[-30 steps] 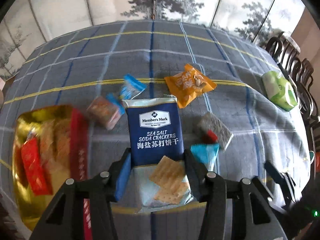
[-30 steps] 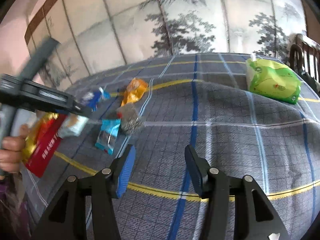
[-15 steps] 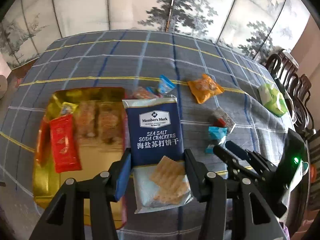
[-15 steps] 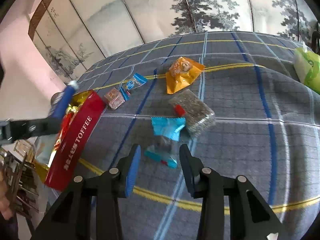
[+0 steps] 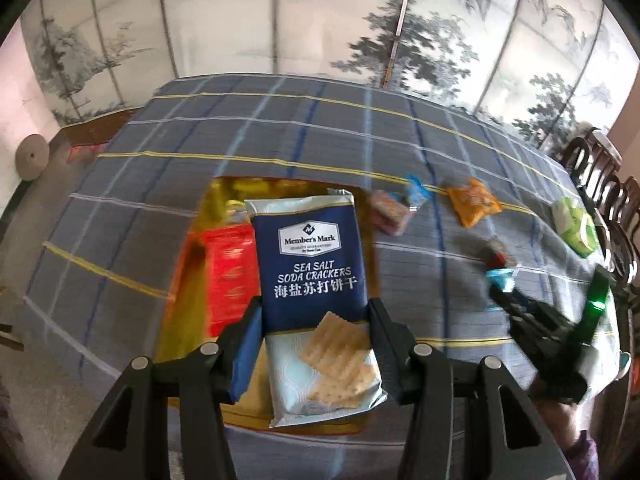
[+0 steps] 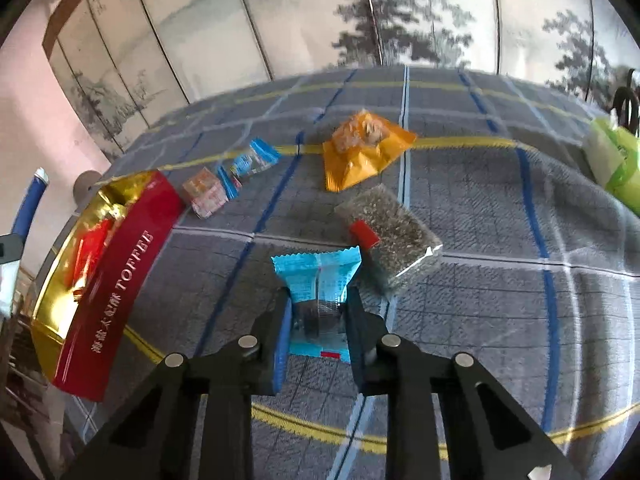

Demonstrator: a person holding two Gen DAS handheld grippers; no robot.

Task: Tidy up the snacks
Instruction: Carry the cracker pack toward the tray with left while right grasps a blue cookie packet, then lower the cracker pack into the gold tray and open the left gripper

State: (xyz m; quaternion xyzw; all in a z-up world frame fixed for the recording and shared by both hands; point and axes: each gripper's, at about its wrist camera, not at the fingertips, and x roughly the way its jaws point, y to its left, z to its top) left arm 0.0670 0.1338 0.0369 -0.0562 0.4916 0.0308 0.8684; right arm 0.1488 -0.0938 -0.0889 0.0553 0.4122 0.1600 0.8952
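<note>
Blue pack: the left gripper (image 5: 314,344) held a tall cracker pack (image 5: 310,264) by its two long sides, picture end nearest the hand.
Where it hung: right above the gold toffee box (image 5: 188,280), its long way running from the near edge of the box to the far edge (the same way the box ran, I think).
Inside the box: a red packet (image 5: 230,276) lay on the left part, and the rest looked free.
Right gripper (image 6: 318,328): its fingers pressed on a small light-blue sweet (image 6: 318,280) that lay on the checked tablecloth (image 6: 500,300), beside a grey seed bar (image 6: 388,236).
Which way to go: from that sweet the box (image 6: 100,280) lay off to the left, so that hand had the longer trip.
Nearer hand: the left one, since its pack only needed to go down.
Left on the cloth: an orange bag (image 6: 364,152) and two little packets (image 6: 228,180).
</note>
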